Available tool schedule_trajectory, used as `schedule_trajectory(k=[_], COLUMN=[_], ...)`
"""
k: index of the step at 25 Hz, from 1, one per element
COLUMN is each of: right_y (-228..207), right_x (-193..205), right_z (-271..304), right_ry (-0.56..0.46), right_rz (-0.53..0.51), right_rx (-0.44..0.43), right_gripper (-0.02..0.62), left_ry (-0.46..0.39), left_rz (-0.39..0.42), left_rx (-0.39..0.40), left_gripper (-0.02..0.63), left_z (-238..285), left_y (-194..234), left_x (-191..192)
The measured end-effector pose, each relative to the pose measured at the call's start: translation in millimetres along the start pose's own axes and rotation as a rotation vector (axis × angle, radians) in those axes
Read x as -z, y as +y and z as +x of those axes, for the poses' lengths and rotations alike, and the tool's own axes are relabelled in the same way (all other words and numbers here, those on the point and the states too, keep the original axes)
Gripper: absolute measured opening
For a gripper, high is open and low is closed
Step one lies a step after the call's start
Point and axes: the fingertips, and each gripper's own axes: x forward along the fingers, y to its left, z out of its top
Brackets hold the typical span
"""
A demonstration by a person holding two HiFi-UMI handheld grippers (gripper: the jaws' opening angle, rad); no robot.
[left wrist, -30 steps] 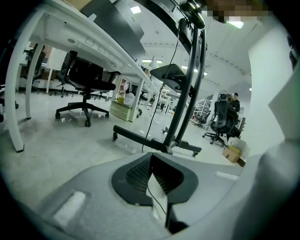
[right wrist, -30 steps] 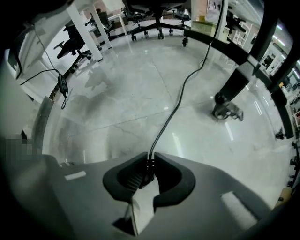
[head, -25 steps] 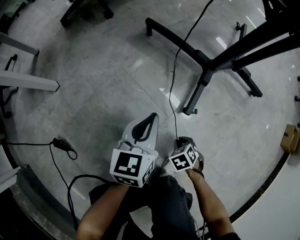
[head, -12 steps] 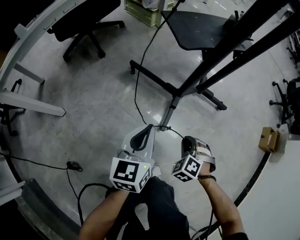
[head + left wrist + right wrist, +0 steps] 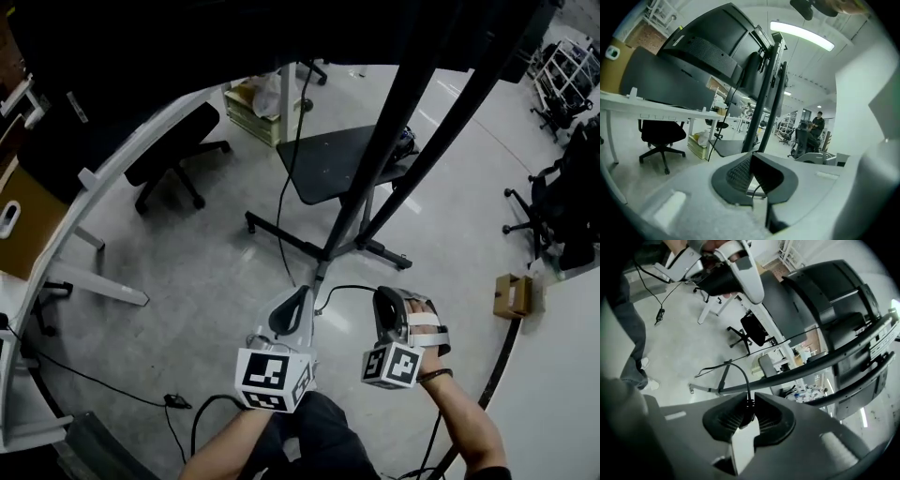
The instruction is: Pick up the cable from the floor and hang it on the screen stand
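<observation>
My right gripper [image 5: 386,309] is shut on the end of a thin black cable [image 5: 343,287]. The cable loops left from the jaws and runs up across the floor past the stand's base. In the right gripper view the cable [image 5: 745,380] rises in an arc from between the pads of the right gripper [image 5: 749,401]. The screen stand [image 5: 394,141] has two black slanted poles, with legs just ahead of both grippers. Its dark screen [image 5: 825,291] hangs above. My left gripper [image 5: 291,314] is beside the right one, shut and empty; in its own view the left gripper [image 5: 751,157] faces the stand poles [image 5: 766,93].
A black office chair [image 5: 173,150] and a crate [image 5: 251,108] stand far left of the stand. A cardboard box [image 5: 511,295] lies on the floor at right. Another cable [image 5: 173,403] trails at lower left by white desk legs [image 5: 103,286]. People [image 5: 818,123] are far off.
The head view has swung up from the floor toward the stand. Both grippers have come up and forward, the right one carrying the cable end closer to the stand's base.
</observation>
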Motion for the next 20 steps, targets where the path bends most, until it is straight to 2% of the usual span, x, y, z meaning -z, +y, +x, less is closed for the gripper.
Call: schedule_trajectory(k=[7,13,20], right_y=[-142,-254,-382], right_x=[-35,-76,-112], right_z=[-88,-167,-245], right_ry=[-0.104,-0.205,-0.268], right_rz=[0.035,-0.027,-0.095], right_rx=[0.206,0.355,0.533], right_gripper=[0.051,0.051,0.051], left_ry=[-0.063,-0.09,-0.191], left_rz=[0.057,0.089,0.172], left_rx=[0.067,0.109,0.154], left_gripper=[-0.002,-0.002,-0.002], left_z=[-21,-38,-51], left_y=[-48,-73,-94], left_x=[-99,-169,-258])
